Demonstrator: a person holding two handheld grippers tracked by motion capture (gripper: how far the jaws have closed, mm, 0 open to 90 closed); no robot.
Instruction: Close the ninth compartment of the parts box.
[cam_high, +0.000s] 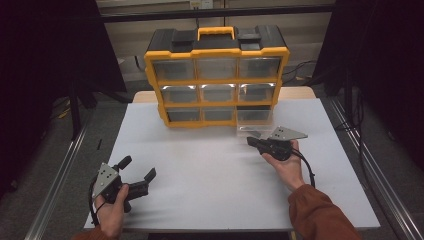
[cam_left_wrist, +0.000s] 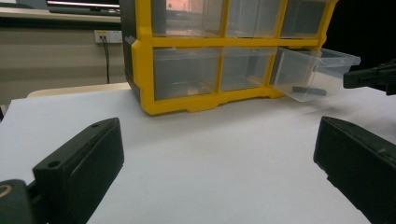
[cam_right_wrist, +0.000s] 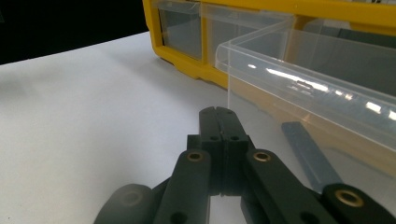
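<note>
A yellow and black drawer cabinet (cam_high: 216, 75) with clear drawers stands at the back of the white table (cam_high: 200, 175). Its bottom right drawer (cam_high: 254, 126) is pulled out and tilts toward the table. In the left gripper view that drawer (cam_left_wrist: 322, 65) holds a small grey bar (cam_left_wrist: 309, 90). My right gripper (cam_high: 251, 141) lies just in front of the drawer, jaws shut together with nothing between them; in its own view the tip (cam_right_wrist: 218, 114) is beside the drawer's clear wall (cam_right_wrist: 299, 88) and the grey bar (cam_right_wrist: 310, 154). My left gripper (cam_high: 138, 167) rests open near the front left, far from the cabinet.
The table's front edge is close to both hands. Metal rails (cam_high: 60, 170) run along the floor on either side of the table. A wall socket (cam_left_wrist: 108, 36) sits behind the cabinet. Open white tabletop (cam_left_wrist: 210, 140) lies between my left gripper and the cabinet.
</note>
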